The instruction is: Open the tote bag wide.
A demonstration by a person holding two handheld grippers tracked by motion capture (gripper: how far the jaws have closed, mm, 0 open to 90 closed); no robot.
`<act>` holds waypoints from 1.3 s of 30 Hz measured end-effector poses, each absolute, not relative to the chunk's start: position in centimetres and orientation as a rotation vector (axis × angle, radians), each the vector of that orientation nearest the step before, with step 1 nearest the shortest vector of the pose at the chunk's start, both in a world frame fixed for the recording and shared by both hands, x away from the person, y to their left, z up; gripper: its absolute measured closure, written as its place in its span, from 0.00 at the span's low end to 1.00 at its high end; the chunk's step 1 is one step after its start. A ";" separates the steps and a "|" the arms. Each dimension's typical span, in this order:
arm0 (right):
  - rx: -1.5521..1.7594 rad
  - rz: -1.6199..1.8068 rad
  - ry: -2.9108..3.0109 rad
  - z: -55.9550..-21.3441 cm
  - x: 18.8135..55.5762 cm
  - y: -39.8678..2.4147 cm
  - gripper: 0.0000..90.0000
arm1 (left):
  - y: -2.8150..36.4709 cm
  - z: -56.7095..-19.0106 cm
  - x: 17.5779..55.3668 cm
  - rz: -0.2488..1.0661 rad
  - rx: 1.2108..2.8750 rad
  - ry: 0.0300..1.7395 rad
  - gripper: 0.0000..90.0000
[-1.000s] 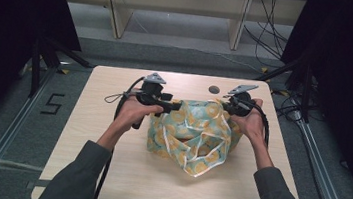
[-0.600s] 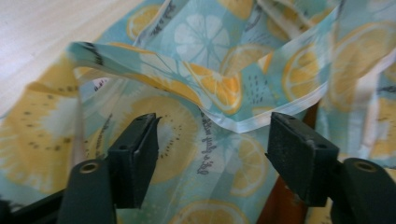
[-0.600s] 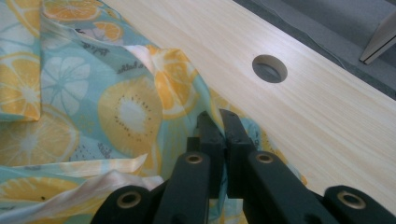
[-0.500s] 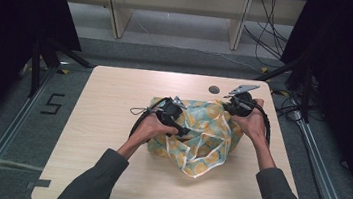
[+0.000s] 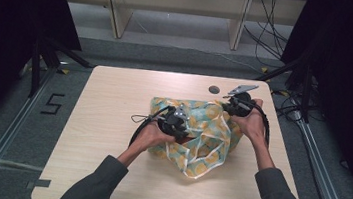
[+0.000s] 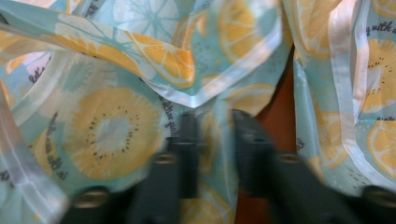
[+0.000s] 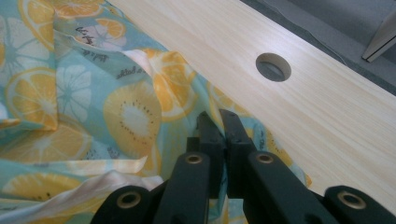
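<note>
A thin cloth (image 5: 206,128) printed with orange and lemon slices on teal lies bunched at the table's middle. My left gripper (image 5: 180,124) is down on its crumpled centre. Its jaws (image 6: 215,128) have just been closing, and a fold of the cloth (image 6: 112,126) sits pinched between them. At the cloth's far right corner my right gripper (image 5: 233,107) stays shut on the edge of the cloth (image 7: 70,93), the tips (image 7: 218,117) pressed together on the fabric. A reddish-brown patch (image 6: 280,126) shows through a gap in the folds.
The light wooden table (image 5: 113,107) has a round cable hole (image 5: 214,89) just beyond the cloth, close to the right gripper (image 7: 273,66). Black frame legs and cables stand to either side of the table.
The left gripper left the cloth's far left edge, moved right and down onto the bunched middle, and closed there. The right gripper has held still on its corner.
</note>
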State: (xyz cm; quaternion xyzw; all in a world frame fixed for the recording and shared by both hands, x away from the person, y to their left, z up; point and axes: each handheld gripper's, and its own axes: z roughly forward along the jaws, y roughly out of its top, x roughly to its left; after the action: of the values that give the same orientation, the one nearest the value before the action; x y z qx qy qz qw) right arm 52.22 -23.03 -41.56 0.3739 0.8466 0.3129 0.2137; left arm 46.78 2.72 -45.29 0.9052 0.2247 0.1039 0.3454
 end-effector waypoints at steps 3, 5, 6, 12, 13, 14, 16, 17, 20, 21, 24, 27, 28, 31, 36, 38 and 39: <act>1.038 0.892 2.324 -41.6 52.2 -23.2 0.99 | 2.8 -44.5 47.6 0.306 2.304 0.597 0.99; 1.043 0.907 2.312 -41.6 52.0 -23.3 0.97 | 3.1 -43.6 48.4 0.313 2.248 0.637 0.99; 1.053 0.894 2.349 -41.3 51.9 -23.5 0.96 | 3.3 -43.0 48.9 0.335 2.238 0.643 0.99; 1.123 1.018 2.366 -41.2 51.0 -24.8 0.92 | 4.6 -41.0 52.8 0.384 2.139 0.779 1.00; 1.114 1.051 2.357 -41.0 50.9 -25.2 0.91 | 4.7 -41.0 53.4 0.394 2.138 0.800 1.00; 1.109 1.085 2.332 -40.8 50.7 -25.5 0.89 | 4.7 -41.2 53.8 0.385 2.141 0.822 1.00; 1.127 1.127 2.319 -39.9 50.3 -26.1 0.84 | 4.6 -41.7 54.6 0.373 2.137 0.852 1.00; 1.139 1.173 2.310 -39.5 50.1 -26.2 0.82 | 4.5 -41.9 54.8 0.365 2.125 0.871 1.00; 1.126 1.226 2.280 -37.4 49.0 -26.5 0.79 | 4.4 -42.1 55.4 0.352 2.114 0.897 1.00; 1.104 1.247 2.274 -36.6 48.6 -26.6 0.79 | 4.4 -42.2 55.5 0.359 2.115 0.907 1.00; 1.080 1.312 2.270 -34.5 47.3 -26.2 0.79 | 4.6 -42.3 56.0 0.360 2.112 0.936 1.00; 0.945 1.350 2.322 -33.7 45.9 -24.8 0.94 | 4.7 -42.6 56.4 0.326 2.102 0.960 1.00; 0.920 1.325 2.368 -33.7 45.3 -23.9 0.98 | 4.7 -42.6 56.4 0.324 2.101 0.962 0.99; 0.822 1.203 2.509 -35.2 44.4 -20.8 1.00 | 4.7 -42.8 56.5 0.315 2.094 0.969 0.99; 0.786 0.842 2.679 -39.8 45.4 -16.7 1.00 | 5.1 -42.5 56.4 0.301 2.079 0.966 0.99; 0.805 0.730 2.729 -41.3 46.3 -16.0 1.00 | 5.2 -42.5 56.4 0.291 2.071 0.966 0.99; 0.807 0.689 2.739 -42.0 46.8 -15.8 1.00 | 5.3 -42.5 56.4 0.284 2.068 0.963 0.99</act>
State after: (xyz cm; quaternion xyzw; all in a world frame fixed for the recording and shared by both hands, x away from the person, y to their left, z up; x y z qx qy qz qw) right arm 46.85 -15.83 -42.03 0.2732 0.9276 0.2334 0.1020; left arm 56.37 5.29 -42.53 0.8210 0.3824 0.1129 0.4087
